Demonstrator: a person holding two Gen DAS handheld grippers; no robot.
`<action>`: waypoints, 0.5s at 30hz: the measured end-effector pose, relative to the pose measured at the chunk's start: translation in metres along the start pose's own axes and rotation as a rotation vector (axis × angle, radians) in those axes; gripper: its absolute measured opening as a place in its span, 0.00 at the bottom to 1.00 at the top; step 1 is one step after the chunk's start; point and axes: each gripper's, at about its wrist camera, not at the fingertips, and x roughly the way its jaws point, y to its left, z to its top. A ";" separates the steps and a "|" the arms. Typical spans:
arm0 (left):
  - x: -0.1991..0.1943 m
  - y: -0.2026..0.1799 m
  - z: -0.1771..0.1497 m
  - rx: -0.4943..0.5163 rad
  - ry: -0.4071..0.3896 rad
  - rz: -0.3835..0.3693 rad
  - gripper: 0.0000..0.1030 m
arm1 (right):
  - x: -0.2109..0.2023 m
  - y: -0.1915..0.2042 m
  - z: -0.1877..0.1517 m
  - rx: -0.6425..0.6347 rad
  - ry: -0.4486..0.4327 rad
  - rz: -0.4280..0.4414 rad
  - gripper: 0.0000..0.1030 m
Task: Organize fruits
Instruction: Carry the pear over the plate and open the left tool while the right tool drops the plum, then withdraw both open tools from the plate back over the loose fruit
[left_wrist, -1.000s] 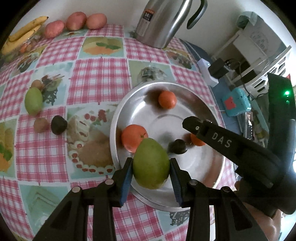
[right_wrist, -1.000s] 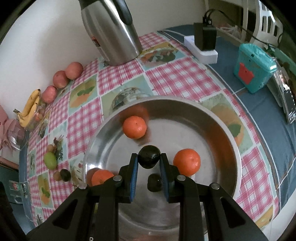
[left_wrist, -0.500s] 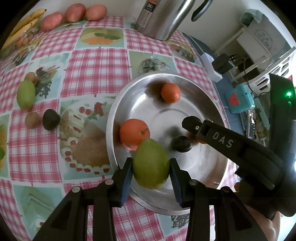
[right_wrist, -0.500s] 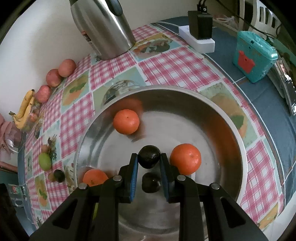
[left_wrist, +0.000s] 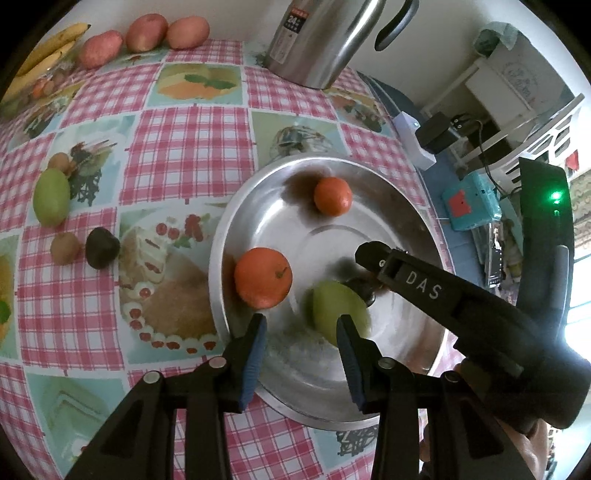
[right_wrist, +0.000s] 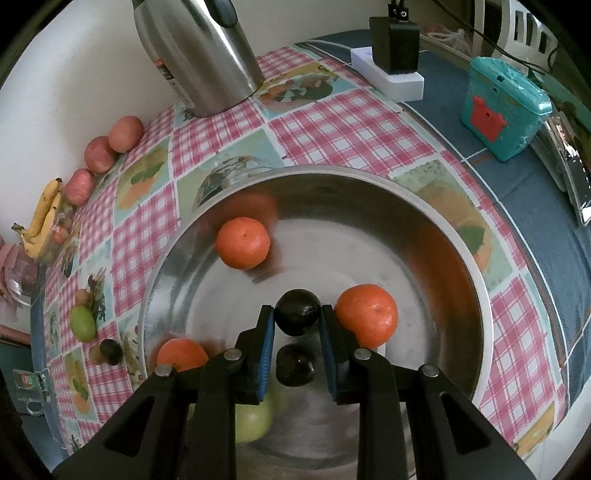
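The right gripper's (left_wrist: 373, 258) black body cuts across the left wrist view and hides most of the dark fruit (right_wrist: 298, 312) it's clamped on, so you only catch a dark sliver there; the right wrist view shows it properly, pinched between the blue pads just above the floor of the steel bowl (left_wrist: 369, 170), with its dark reflection underneath. The left gripper (left_wrist: 301, 326) is spread wide with nothing in it, hovering over the near rim. The green mango (left_wrist: 334, 308) lies loose in the bowl, partly behind the left gripper's right finger and blurry; in the right wrist view it's only a pale green patch under the fingers. That view also shows an orange (right_wrist: 367, 315) right beside the gripped fruit, which the other camera doesn't show. Two more oranges sit far (left_wrist: 332, 195) and left (left_wrist: 263, 277), with bare metal between them. Out on the checked cloth at left are another green fruit (left_wrist: 51, 197), a dark one (left_wrist: 102, 247) and a brown one (left_wrist: 65, 248), well apart from the bowl.
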 end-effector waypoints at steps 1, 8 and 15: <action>0.000 0.000 0.000 -0.002 -0.001 -0.002 0.42 | -0.001 0.000 0.000 0.003 -0.006 -0.001 0.25; -0.010 0.006 0.003 -0.020 -0.029 -0.005 0.42 | -0.013 -0.001 0.003 0.008 -0.057 0.003 0.41; -0.029 0.031 0.010 -0.102 -0.094 0.084 0.55 | -0.015 0.000 0.003 -0.006 -0.064 0.007 0.46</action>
